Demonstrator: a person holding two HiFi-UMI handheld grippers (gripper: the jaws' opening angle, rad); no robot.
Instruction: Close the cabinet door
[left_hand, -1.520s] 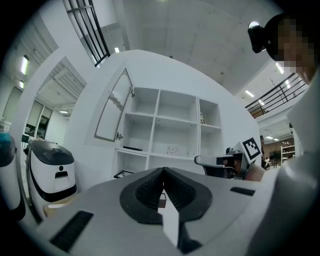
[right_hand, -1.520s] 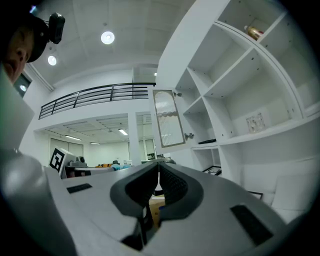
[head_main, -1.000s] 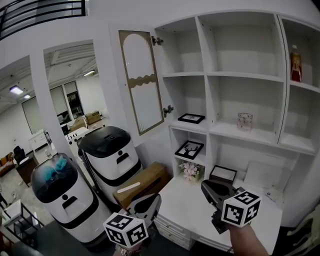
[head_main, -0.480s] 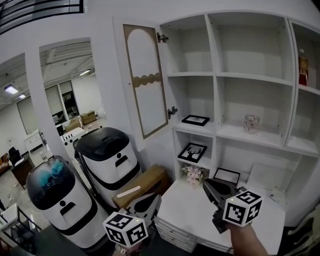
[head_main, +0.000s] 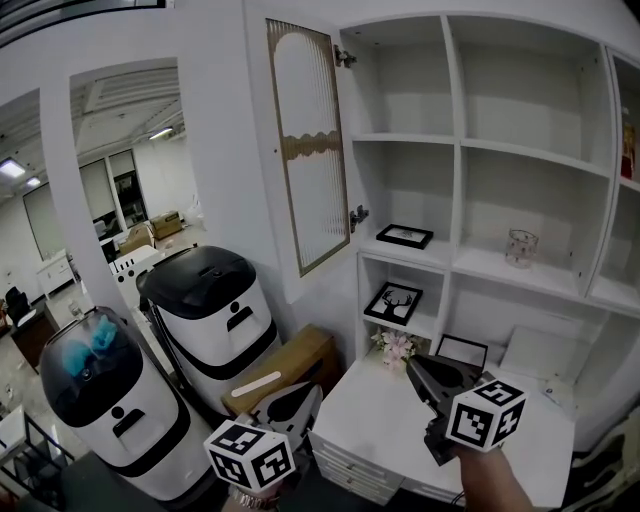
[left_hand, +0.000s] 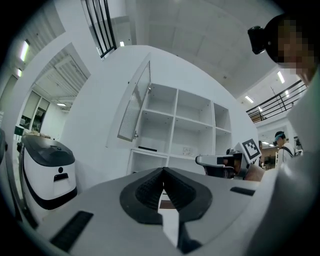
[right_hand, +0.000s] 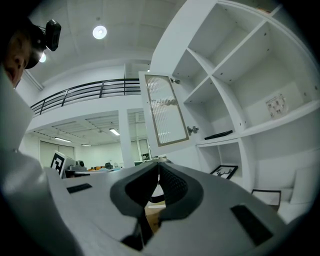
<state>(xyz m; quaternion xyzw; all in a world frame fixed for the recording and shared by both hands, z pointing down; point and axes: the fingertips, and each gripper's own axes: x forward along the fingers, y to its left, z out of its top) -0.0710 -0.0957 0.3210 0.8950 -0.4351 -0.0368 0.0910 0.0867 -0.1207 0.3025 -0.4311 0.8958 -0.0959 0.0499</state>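
The cabinet door (head_main: 305, 150), white-framed with a ribbed glass panel, stands swung open at the left side of the white shelf cabinet (head_main: 455, 140). It also shows in the left gripper view (left_hand: 134, 107) and the right gripper view (right_hand: 167, 112). My left gripper (head_main: 308, 394) is low in the head view, below the door and well short of it, shut on nothing (left_hand: 162, 172). Further right, my right gripper (head_main: 413, 366) hovers over the white counter (head_main: 370, 420), also shut and empty (right_hand: 158, 165). Neither touches the door.
Two white-and-black rounded machines (head_main: 205, 310) (head_main: 100, 395) and a cardboard box (head_main: 280, 368) stand left of the cabinet under the door. Framed pictures (head_main: 405, 236) (head_main: 392, 303), a glass (head_main: 518, 247) and small flowers (head_main: 397, 347) sit on the shelves.
The whole view has drawn closer to the cabinet and shifted; the open door now appears larger and nearer the middle. Both grippers stay shut and low in the frame.
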